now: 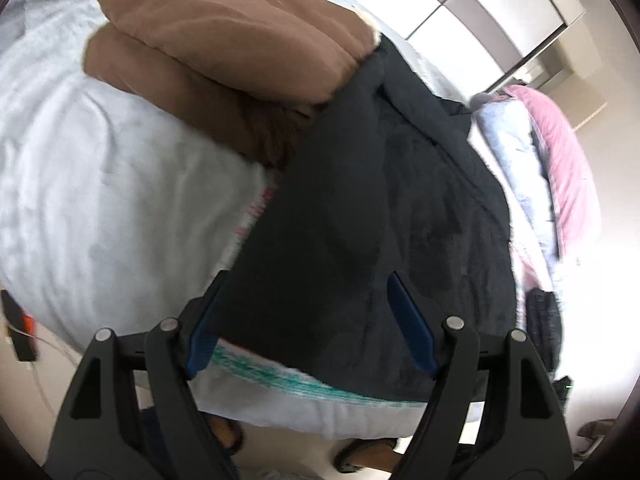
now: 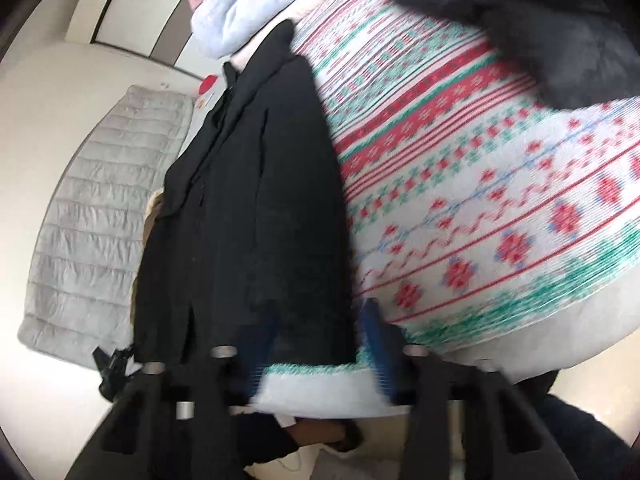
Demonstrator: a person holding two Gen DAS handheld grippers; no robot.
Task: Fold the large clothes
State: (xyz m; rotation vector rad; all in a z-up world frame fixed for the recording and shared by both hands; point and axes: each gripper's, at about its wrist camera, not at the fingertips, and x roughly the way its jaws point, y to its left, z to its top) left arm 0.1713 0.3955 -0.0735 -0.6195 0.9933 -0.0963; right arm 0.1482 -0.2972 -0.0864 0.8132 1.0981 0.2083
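A large black coat (image 1: 368, 208) lies spread on the bed over a patterned red, green and white blanket (image 1: 276, 376). My left gripper (image 1: 306, 284) is open just above the coat's near hem, one blue finger on each side of it. In the right wrist view another black coat (image 2: 248, 208) lies along the bed's left edge beside the patterned blanket (image 2: 480, 208). My right gripper (image 2: 316, 320) is open above the coat's near hem and the blanket's edge. Neither gripper holds anything.
A folded brown garment (image 1: 224, 52) lies on the pale bedcover (image 1: 100, 168) at the left. Pale blue and pink bedding (image 1: 560, 168) is piled at the right. A grey quilted mat (image 2: 100, 216) lies on the floor. A dark fleece garment (image 2: 540, 20) sits at the upper right.
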